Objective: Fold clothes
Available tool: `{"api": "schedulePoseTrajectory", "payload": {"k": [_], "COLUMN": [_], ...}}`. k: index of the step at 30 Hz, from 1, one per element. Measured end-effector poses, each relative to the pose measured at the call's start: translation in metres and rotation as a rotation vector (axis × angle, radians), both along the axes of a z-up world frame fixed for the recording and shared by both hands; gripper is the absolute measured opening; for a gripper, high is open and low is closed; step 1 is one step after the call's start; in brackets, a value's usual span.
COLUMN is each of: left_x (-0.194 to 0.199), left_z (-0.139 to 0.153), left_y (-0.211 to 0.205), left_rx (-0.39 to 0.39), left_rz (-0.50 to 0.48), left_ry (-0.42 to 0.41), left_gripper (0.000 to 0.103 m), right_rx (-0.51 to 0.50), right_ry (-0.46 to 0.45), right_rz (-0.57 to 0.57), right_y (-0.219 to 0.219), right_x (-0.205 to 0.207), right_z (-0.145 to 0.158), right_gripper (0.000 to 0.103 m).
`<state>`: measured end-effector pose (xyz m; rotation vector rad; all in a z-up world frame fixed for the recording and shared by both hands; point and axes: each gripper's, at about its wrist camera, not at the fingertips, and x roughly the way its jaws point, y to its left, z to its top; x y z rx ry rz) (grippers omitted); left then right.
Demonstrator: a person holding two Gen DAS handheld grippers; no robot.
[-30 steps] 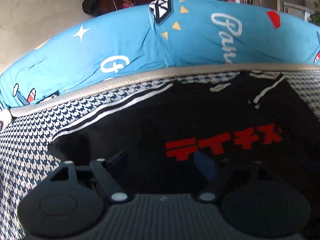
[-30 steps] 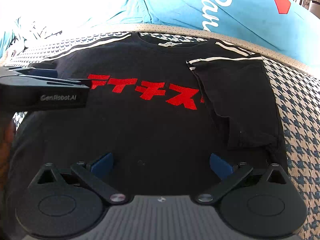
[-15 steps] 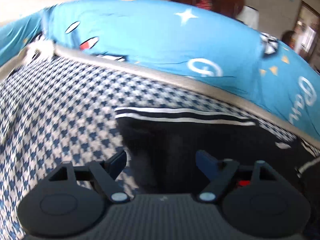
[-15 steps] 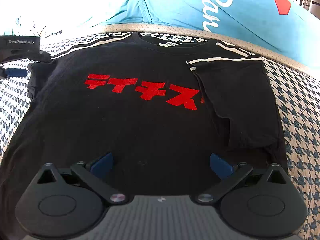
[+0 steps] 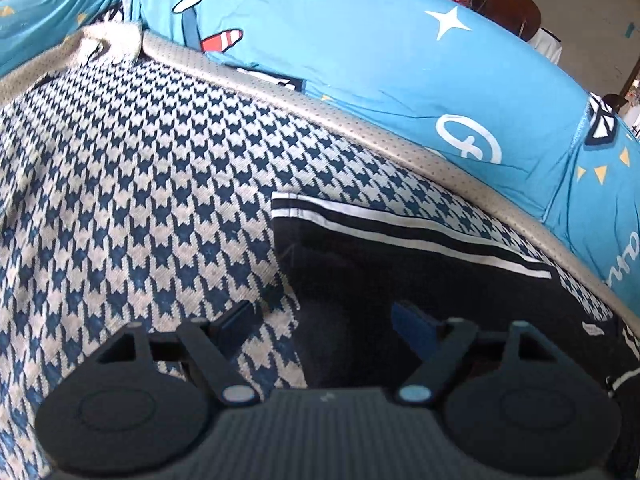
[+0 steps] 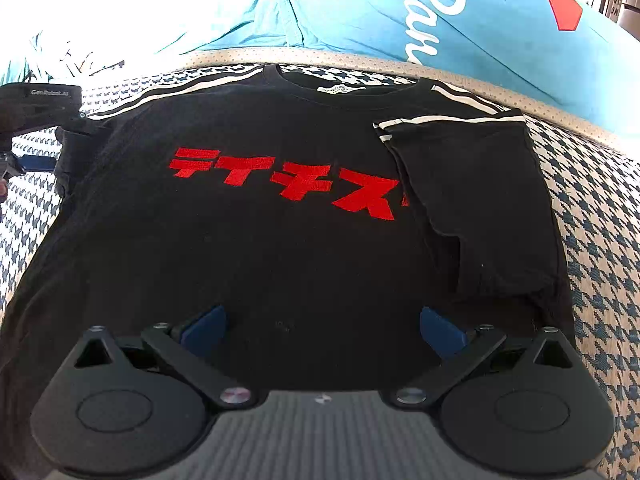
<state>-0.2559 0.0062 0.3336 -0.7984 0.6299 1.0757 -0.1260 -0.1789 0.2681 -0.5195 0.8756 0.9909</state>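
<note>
My left gripper (image 5: 326, 322) spread wide at soft, limp t-shirt (image 6: 280, 240) sleeve (image 5: 360, 264); grab its hem; right gripper (image 6: 322, 326) released.

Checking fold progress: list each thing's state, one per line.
Black T-shirt with red lettering: flat, face up.
Its right sleeve: folded onto the body.
Its left sleeve: spread out, unfolded.
Left gripper: open, straddling that sleeve's edge.
Right gripper: open, over the hem.

Open left claw (image 5: 328, 320) astride the black striped sleeve (image 5: 400, 248) edge on houndstooth cover (image 5: 132, 200).
</note>
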Motion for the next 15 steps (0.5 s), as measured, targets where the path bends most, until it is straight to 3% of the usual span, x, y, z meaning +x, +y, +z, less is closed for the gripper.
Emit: {"api": "schedulePoseTrajectory", "payload": {"k": [4, 7, 9, 11, 13, 15], "left_x": [-0.0013, 0.0014, 0.0041, 0.0051, 0.0044, 0.0072], "left_z": [-0.003, -0.0028, -0.0023, -0.0014, -0.0009, 0.0015], "left_y": [0.0066, 0.007, 0.0066, 0.0068, 0.0071, 0.0037], "left_rx": [-0.015, -0.011, 0.0, 0.006, -0.008, 0.006], "left_rz": [0.007, 0.0, 0.003, 0.009, 0.003, 0.004], "left_ry": [-0.026, -0.03, -0.016, -0.016, -0.058, -0.06], "left_gripper": [0.078, 0.07, 0.058, 0.034, 0.017, 0.015], "right_rx": [0.0, 0.0, 0.0, 0.001, 0.001, 0.002], "right_ry": [-0.001, -0.002, -0.004, -0.005, -0.006, -0.007], "right_rz": [0.001, 0.002, 0.003, 0.003, 0.003, 0.003], "right_y": [0.0004, 0.0006, 0.0011, 0.0016, 0.0016, 0.0013], "right_x": [0.0003, 0.0004, 0.0002, 0.0, -0.0001, -0.0002], "right_z": [-0.0003, -0.0005, -0.0005, -0.0006, -0.0006, -0.0005], "right_gripper": [0.103, 0.103, 0.103, 0.103, 0.103, 0.103]}}
